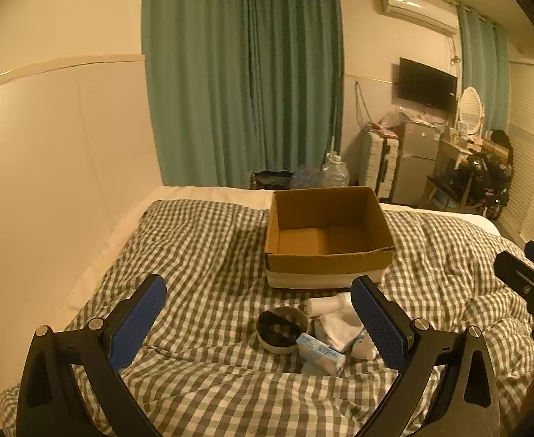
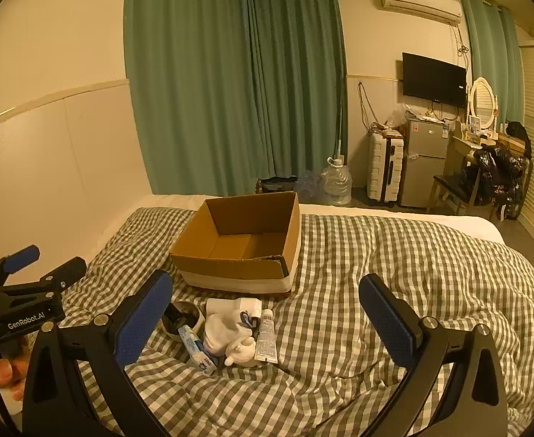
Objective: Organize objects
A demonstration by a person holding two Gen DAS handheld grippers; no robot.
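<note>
Hovering wide open, our left gripper [image 1: 257, 324] and right gripper [image 2: 265, 322] frame a small pile: bowl [image 2: 183, 318], tissue pack [image 1: 319, 353], tube [image 2: 267, 335], perhaps a white figurine [image 2: 241, 353]. Beyond, a cardboard box [image 2: 237, 266] sits on the checked duvet [image 2: 394, 255]; green curtains [image 2: 230, 73] behind.

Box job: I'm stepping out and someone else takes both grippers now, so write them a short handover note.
Left gripper: open, holding nothing, above the pile.
Right gripper: open, holding nothing, just right of the pile.
Box: on the bed, empty as far as can be seen.
Pile in front of the box: bowl, tissue pack, tube, white figurine, white cloth, white bottle.
Done: nothing packed.
Left: probably move every item into the box.
</note>
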